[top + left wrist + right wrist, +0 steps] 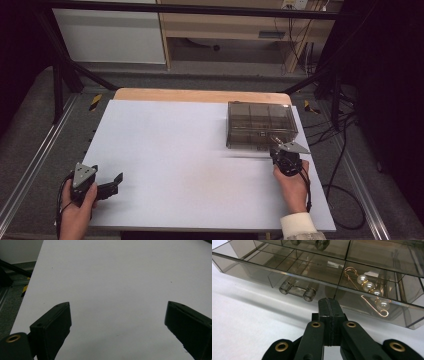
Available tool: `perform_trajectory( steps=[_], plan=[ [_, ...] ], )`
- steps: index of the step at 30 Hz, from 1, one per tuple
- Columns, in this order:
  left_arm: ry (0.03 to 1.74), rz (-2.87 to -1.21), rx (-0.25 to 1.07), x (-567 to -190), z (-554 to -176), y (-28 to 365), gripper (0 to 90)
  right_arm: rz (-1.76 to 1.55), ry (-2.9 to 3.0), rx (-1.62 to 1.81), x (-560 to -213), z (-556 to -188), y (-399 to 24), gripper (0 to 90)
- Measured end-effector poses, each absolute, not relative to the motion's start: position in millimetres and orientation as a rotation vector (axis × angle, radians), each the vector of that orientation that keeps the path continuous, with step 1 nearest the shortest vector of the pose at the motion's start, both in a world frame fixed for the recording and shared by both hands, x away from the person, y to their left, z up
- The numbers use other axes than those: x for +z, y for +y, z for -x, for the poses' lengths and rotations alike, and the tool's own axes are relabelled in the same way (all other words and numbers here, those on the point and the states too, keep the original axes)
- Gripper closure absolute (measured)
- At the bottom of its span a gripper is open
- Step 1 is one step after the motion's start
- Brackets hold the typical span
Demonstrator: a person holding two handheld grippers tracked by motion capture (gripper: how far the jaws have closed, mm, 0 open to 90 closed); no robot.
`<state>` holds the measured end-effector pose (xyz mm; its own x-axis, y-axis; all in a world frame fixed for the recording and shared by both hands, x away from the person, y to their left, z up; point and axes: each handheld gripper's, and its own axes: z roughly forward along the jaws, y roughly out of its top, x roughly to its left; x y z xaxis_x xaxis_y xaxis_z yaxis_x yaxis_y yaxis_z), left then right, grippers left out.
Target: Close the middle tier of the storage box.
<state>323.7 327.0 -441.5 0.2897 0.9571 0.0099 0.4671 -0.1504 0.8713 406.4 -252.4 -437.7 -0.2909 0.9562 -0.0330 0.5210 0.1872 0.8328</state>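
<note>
A smoked clear drawer box (pixel 260 124) stands at the back right of the white sheet. My right gripper (pixel 276 150) is right at its front side, held by a hand. In the right gripper view its jaws (pixel 329 305) are pressed together with nothing between them, their tip close to a drawer front just right of a clear handle (pixel 297 290). A gold pin with pearls (pixel 369 287) lies in the compartment behind that front, to the right. My left gripper (pixel 112 185) rests at the sheet's front left, and its jaws (pixel 117 315) stand wide open over bare sheet.
The white sheet (pixel 190 165) covers a wooden table (pixel 200 95) inside a black frame. Cables (pixel 345 195) trail off the right edge. A second clear handle (pixel 322 243) shows higher on the box. A white cabinet and wooden shelf stand behind the table.
</note>
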Motion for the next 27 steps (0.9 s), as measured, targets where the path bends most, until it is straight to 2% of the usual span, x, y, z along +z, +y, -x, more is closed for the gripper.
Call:
perform_trajectory(
  steps=[27],
  plan=[
    [1.294, -1.753, 0.766, -441.9, -324.0, 327.0, 6.9, -1.387, 1.881, 0.997, -436.8, -410.4, -255.0, 90.0]
  ],
)
